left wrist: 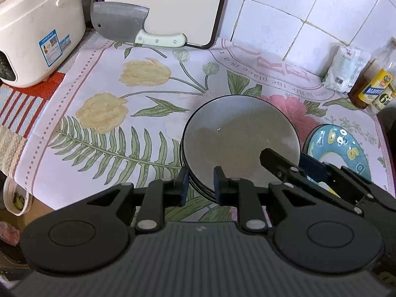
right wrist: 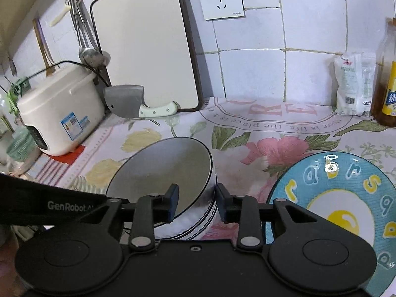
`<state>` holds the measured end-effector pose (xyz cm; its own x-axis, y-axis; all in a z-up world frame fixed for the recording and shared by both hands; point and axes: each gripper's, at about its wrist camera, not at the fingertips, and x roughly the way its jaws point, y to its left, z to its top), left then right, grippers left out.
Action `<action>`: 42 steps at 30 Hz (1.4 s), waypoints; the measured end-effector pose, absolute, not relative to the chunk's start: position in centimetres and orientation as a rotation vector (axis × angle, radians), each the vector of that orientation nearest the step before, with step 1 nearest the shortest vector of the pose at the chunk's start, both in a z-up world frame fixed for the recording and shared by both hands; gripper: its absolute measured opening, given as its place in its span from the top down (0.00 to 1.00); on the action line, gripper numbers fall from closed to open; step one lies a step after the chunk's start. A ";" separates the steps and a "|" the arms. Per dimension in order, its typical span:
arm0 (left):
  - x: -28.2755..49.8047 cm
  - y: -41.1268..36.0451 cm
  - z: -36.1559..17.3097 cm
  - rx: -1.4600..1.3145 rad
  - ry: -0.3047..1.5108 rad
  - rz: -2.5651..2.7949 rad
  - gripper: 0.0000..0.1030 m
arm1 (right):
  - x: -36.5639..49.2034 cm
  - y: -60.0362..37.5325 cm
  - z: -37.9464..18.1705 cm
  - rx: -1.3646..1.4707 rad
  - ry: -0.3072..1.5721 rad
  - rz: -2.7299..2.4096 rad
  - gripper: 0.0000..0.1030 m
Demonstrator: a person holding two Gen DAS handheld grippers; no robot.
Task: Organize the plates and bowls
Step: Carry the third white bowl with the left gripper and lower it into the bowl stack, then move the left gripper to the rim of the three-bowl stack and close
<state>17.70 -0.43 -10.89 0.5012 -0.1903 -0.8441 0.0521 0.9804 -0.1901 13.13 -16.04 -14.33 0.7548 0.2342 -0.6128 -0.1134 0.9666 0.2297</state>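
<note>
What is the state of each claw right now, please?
Left claw: open, straddling the near rim of the grey plate stack, not clamped.
Right claw: open around the stack's right rim, not clamped.

"GenRobot" on black strap [right wrist: 49, 204]

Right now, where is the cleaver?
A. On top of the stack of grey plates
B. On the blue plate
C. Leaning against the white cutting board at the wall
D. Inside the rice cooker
C: the cleaver stands against the white cutting board, far behind the grey plates.
</note>
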 end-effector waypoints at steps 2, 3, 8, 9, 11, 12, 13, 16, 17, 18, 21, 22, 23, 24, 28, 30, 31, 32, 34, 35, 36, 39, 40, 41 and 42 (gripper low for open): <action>17.6 -0.2 -10.8 -0.169 1.038 -0.151 0.82 | 12.6 -16.2 -14.0 0.173 0.665 0.211 0.62; 17.5 -0.1 -10.7 -0.181 1.039 -0.155 0.82 | 12.2 -16.4 -13.7 0.165 0.647 0.225 0.59; 16.6 0.4 -9.9 -0.215 1.033 -0.186 0.81 | 9.6 -17.3 -12.4 0.103 0.580 0.276 0.53; 16.3 0.5 -9.7 -0.220 1.031 -0.192 0.81 | 9.1 -17.4 -12.3 0.098 0.574 0.282 0.52; 15.7 0.6 -9.4 -0.229 1.031 -0.206 0.81 | 8.4 -17.7 -11.9 0.091 0.569 0.294 0.51; 15.4 0.7 -9.2 -0.232 1.031 -0.213 0.81 | 8.0 -17.7 -11.8 0.083 0.565 0.300 0.50; 15.1 0.8 -9.0 -0.235 1.030 -0.220 0.81 | 7.6 -17.8 -11.6 0.074 0.560 0.306 0.50; 14.0 0.8 -8.5 -0.232 1.024 -0.234 0.80 | 6.4 -17.8 -11.4 0.062 0.562 0.330 0.48; 13.6 0.9 -8.4 -0.231 1.021 -0.236 0.80 | 6.0 -17.8 -11.4 0.060 0.562 0.343 0.46; 13.3 1.0 -8.3 -0.231 1.019 -0.239 0.80 | 5.6 -17.8 -11.5 0.053 0.563 0.356 0.46; 12.4 1.3 -8.1 -0.249 1.008 -0.256 0.79 | 4.4 -17.7 -11.9 0.034 0.565 0.382 0.42; 12.1 1.4 -8.1 -0.255 1.001 -0.260 0.79 | 4.1 -17.7 -12.1 0.034 0.568 0.390 0.41; 11.8 1.5 -8.1 -0.261 0.994 -0.262 0.79 | 3.8 -17.6 -12.4 0.032 0.570 0.399 0.40; 11.5 1.7 -8.1 -0.267 0.984 -0.265 0.79 | 3.5 -17.5 -12.6 0.027 0.570 0.405 0.39; 10.4 2.7 -8.6 -0.317 0.928 -0.290 0.76 | 3.1 -16.9 -13.6 -0.014 0.559 0.412 0.36; 10.0 3.3 -9.1 -0.354 0.902 -0.302 0.75 | 3.1 -16.6 -14.0 -0.031 0.559 0.410 0.34; 9.9 3.6 -9.3 -0.367 0.892 -0.306 0.75 | 3.2 -16.4 -14.3 -0.036 0.562 0.412 0.33; 9.8 3.8 -9.6 -0.379 0.884 -0.307 0.74 | 3.3 -16.3 -14.6 -0.041 0.569 0.413 0.33; 9.8 4.3 -10.2 -0.403 0.866 -0.311 0.69 | 3.7 -16.1 -15.3 -0.049 0.582 0.412 0.32; 9.8 4.6 -10.5 -0.417 0.860 -0.310 0.67 | 3.9 -16.0 -15.6 -0.051 0.589 0.408 0.31; 9.9 5.0 -10.9 -0.436 0.852 -0.309 0.67 | 4.2 -15.9 -16.0 -0.050 0.597 0.406 0.31; 10.4 5.8 -11.6 -0.493 0.833 -0.300 0.63 | 5.5 -15.4 -17.1 -0.056 0.621 0.398 0.28; 10.6 6.1 -11.8 -0.511 0.821 -0.297 0.60 | 5.9 -15.2 -17.5 -0.059 0.624 0.394 0.28; 10.9 6.3 -12.0 -0.527 0.809 -0.298 0.60 | 6.4 -15.0 -17.9 -0.061 0.628 0.390 0.28; 11.1 6.5 -12.2 -0.543 0.802 -0.297 0.59 | 6.8 -14.7 -18.4 -0.063 0.638 0.388 0.27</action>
<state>11.07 6.52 -12.20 0.6645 -0.4482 -0.5980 0.0489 0.8246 -0.5636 6.81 -14.73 -18.39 0.7344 0.3332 -0.5913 -0.3715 0.9265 0.0607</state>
